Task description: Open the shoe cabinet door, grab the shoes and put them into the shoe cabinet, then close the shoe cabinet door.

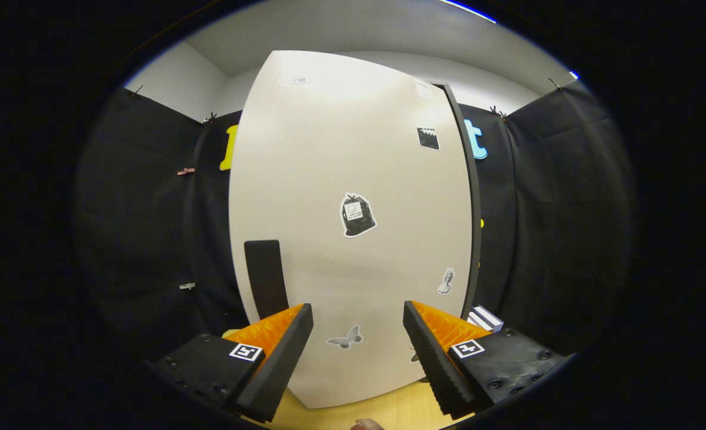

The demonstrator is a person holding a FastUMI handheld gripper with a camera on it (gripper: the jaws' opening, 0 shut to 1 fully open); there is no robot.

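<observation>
A tall white shoe cabinet (pixel 353 179) stands straight ahead, its door shut and dotted with a few stickers. A dark upright handle (pixel 266 278) sits low on the door's left side, just above and beyond my left fingertip. My gripper (pixel 358 319) is open, fingers wide apart, nothing between them, pointing at the door's lower part. A bit of a shoe tip (pixel 368 424) peeks in at the floor close below the fingers.
Black cloth walls (pixel 144 227) close in on both sides of the cabinet. The light wooden floor (pixel 389 409) shows under the fingers. A small white and dark box (pixel 485 318) lies by the cabinet's right foot, behind the right finger.
</observation>
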